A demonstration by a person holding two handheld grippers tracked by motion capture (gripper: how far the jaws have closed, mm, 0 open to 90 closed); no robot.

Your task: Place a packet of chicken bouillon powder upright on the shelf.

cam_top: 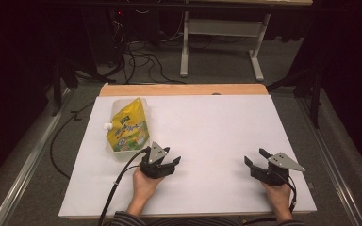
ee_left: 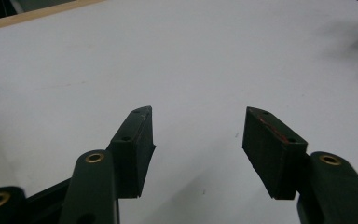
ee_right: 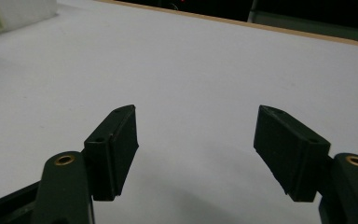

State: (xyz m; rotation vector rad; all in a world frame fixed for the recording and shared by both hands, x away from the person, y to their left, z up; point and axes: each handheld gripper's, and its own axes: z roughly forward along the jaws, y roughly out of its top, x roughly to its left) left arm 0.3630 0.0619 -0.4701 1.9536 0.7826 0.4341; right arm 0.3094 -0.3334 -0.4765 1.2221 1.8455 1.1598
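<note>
On the white tabletop [cam_top: 207,136] you had both claws released and holding nothing, left claw [cam_top: 170,159] just beside the yellow pouch [cam_top: 127,126], right claw [cam_top: 255,157] well apart.

1. Pouch [cam_top: 126,128], yellow and clear, white cap, lying on the white table [cam_top: 217,141] just beyond the left gripper [cam_top: 169,160]: blue script runs across the yellow label, too small and blurred to read.
2. Same pouch, green band at the label's near end: lettering present, not legible.
3. Left gripper view and right gripper view: no lettering, numbers or marks legible on the black jaws or the table top.
</note>
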